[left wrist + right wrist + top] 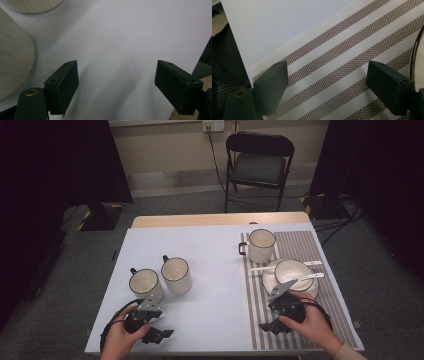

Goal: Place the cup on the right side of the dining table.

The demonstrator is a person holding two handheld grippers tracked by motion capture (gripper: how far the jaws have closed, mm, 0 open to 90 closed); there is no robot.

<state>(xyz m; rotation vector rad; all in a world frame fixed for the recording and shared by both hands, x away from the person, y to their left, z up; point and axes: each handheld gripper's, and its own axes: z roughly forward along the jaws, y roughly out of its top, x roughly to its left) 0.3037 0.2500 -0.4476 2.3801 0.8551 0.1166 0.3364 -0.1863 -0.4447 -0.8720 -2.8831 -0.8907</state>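
My left gripper (159, 334) sits low at the near edge of the table (210, 270), and its jaws stand wide apart with nothing between them. In the left gripper view I see bare white table under the jaws. Just past it stands the nearest cup (146, 284), a cream mug with a dark rim and a small dark handle. It is close to the gripper but not touching. I think this cup is hard and smooth, so it may slip, and it could chip if I bump it. It looks a bit heavy for two small pads. I would take it by the rim wall, one pad inside and one outside, or pinch the handle. A second cup (176, 274) stands right beside it, so I must go in gently.

My right gripper (274, 326) rests over the striped mat (310, 320), jaws wide and empty too. Ahead of it is a bowl (295, 272) on a plate (268, 279), and farther off a third cup (261, 245).
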